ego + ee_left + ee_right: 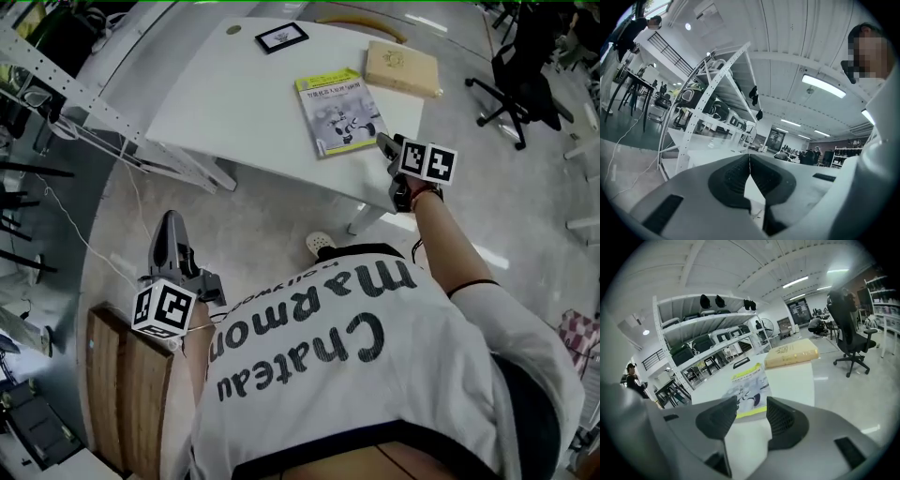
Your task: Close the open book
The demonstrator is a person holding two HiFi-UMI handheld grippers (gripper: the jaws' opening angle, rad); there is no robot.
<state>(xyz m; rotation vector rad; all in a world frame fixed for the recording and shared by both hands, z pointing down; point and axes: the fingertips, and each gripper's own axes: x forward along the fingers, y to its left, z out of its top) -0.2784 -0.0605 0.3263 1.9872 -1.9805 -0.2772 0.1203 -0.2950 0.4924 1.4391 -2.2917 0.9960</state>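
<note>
On the white tabletop [244, 103], upper middle of the head view, the yellow-green book [339, 112] lies shut, cover up, so the closing looks done. The right tool [386, 145] hovers near its lower right corner, jaws apart and empty. The left tool [171, 223], lower left, has its jaws together.

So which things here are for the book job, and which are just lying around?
For the job: green book, lying shut on the table; right hand-held gripper, open.

Just lying about: tan book; black frame; office chair.
</note>
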